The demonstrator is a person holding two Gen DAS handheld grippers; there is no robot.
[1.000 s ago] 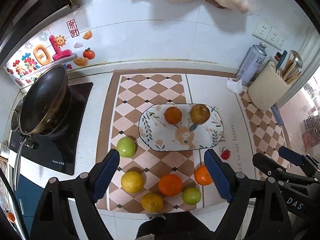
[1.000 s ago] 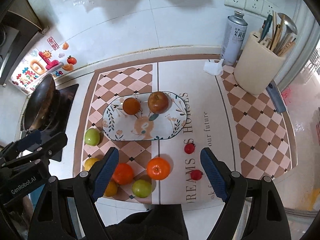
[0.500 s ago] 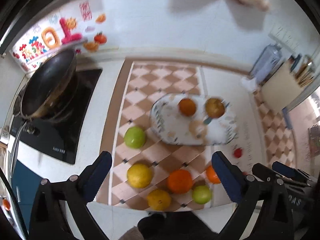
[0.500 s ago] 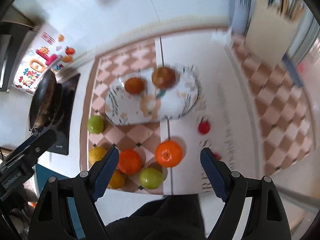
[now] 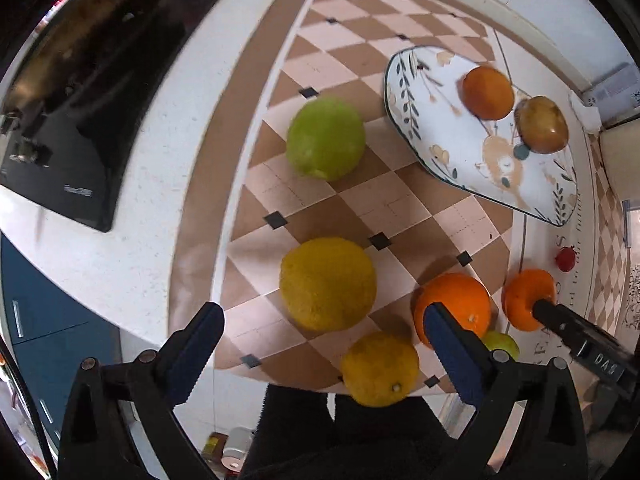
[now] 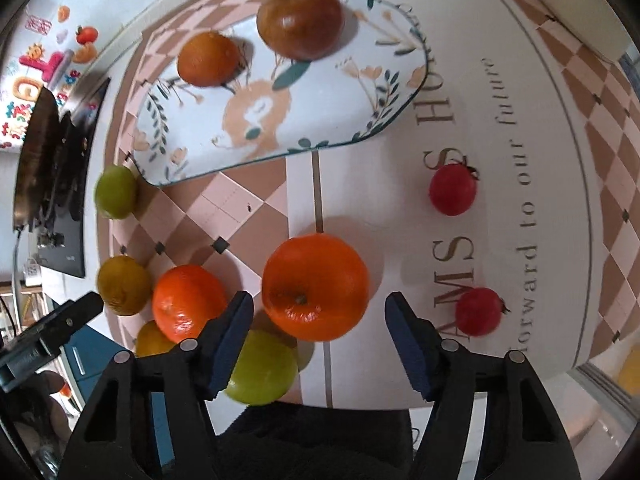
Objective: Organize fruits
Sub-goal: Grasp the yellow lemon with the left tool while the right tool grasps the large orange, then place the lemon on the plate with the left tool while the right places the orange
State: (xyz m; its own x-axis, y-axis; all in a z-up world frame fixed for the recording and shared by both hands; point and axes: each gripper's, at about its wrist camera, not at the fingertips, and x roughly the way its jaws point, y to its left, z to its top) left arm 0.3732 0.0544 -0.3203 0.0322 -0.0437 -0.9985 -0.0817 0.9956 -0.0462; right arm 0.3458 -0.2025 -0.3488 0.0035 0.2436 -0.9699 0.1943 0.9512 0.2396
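My left gripper (image 5: 320, 328) is open, low over a large yellow fruit (image 5: 327, 283) that lies between its fingers. A green fruit (image 5: 325, 138) lies beyond it, a smaller yellow fruit (image 5: 379, 368) and an orange (image 5: 452, 316) to its right. My right gripper (image 6: 320, 312) is open, its fingers on either side of a big orange (image 6: 315, 286). The patterned plate (image 6: 320, 112) holds a small orange (image 6: 208, 58) and a brown fruit (image 6: 300, 21). Two small red fruits (image 6: 453, 189) (image 6: 478, 311) lie to the right.
A black cooktop (image 5: 80, 120) with a pan is at the left. The checkered mat (image 5: 360, 20) covers the counter. A green fruit (image 6: 261, 368) sits under my right gripper's left finger. The counter's front edge (image 5: 160, 344) is close below both grippers.
Both grippers have dropped down and forward toward the loose fruit. The left now frames the large yellow fruit, the right frames the big orange. Jaws stay open.
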